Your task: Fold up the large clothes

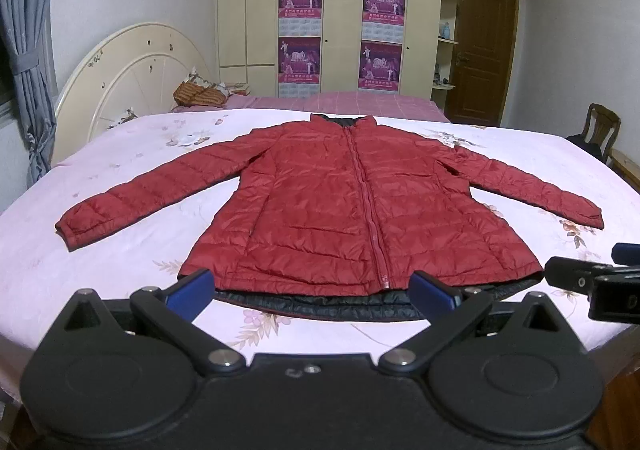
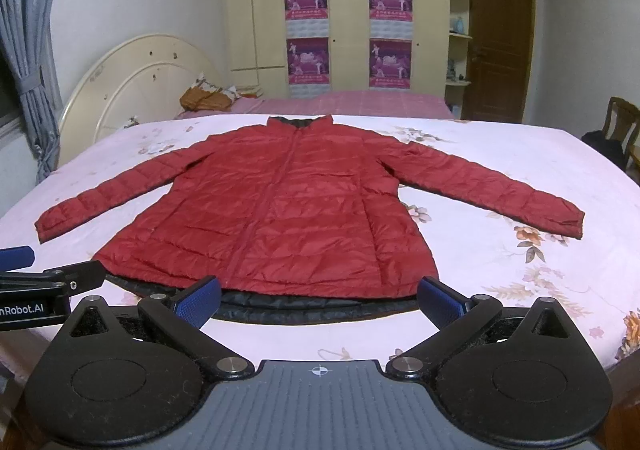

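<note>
Red jacket [image 1: 320,201] lies flat, seemingly just beyond both open jaws.

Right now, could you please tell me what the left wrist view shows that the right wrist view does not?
Only the left wrist view shows the right gripper entering at its right edge. Only the right wrist view shows the left gripper at its left edge, with lettering on its body. Both share the red jacket spread flat, zipped, sleeves out, on the floral bedsheet, with each camera's own fingers wide open and empty.
</note>
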Available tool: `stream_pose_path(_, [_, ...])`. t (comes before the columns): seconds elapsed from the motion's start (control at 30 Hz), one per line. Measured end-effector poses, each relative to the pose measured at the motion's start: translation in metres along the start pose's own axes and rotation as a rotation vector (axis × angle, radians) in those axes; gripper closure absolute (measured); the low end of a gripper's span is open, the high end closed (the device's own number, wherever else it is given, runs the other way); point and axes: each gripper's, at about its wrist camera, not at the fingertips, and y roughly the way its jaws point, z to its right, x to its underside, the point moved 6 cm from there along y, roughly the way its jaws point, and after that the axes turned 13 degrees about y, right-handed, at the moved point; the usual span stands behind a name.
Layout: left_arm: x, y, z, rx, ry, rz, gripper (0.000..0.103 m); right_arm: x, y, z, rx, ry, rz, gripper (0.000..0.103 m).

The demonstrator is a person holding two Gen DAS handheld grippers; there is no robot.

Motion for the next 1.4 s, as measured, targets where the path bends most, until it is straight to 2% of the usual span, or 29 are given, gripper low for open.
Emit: stream_pose_path(1.4, [-0.0044,0.0005,-0.0075,-0.001,0.0,0.011,0.0,-0.0004,-0.0005,-0.0004,0.004,-0.005,0.004,0.0])
